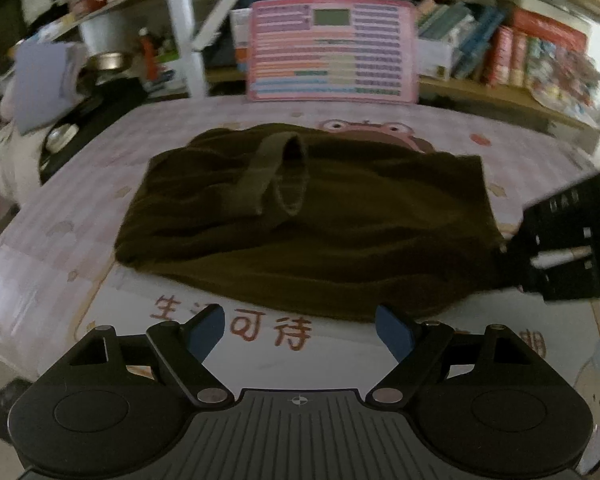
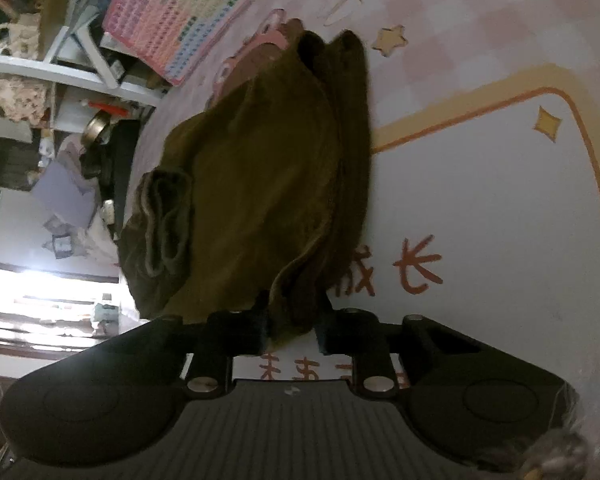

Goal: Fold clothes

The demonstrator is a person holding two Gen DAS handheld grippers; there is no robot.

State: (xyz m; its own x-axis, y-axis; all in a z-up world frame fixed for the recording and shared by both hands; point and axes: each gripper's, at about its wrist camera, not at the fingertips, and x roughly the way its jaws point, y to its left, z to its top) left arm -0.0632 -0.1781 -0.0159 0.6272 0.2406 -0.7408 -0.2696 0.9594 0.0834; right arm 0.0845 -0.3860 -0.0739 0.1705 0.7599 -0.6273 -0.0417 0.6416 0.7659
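A dark olive-brown garment [image 1: 312, 224] lies partly folded on a pink patterned sheet [image 1: 500, 140], one sleeve with a ribbed cuff [image 1: 290, 176] laid across its top. My left gripper [image 1: 300, 334] is open just short of the garment's near edge, its blue pads holding nothing. In the left wrist view my right gripper [image 1: 504, 252] comes in from the right and meets the garment's right corner. The right wrist view shows that gripper [image 2: 294, 322] shut on a bunched edge of the garment [image 2: 260, 184], which stretches away from it.
A pink chart board [image 1: 332, 50] leans at the far edge of the sheet before shelves of books [image 1: 500, 44]. Dark objects and a metal bowl [image 1: 108, 60] crowd the left. Printed characters [image 1: 272, 328] mark the sheet near my left gripper.
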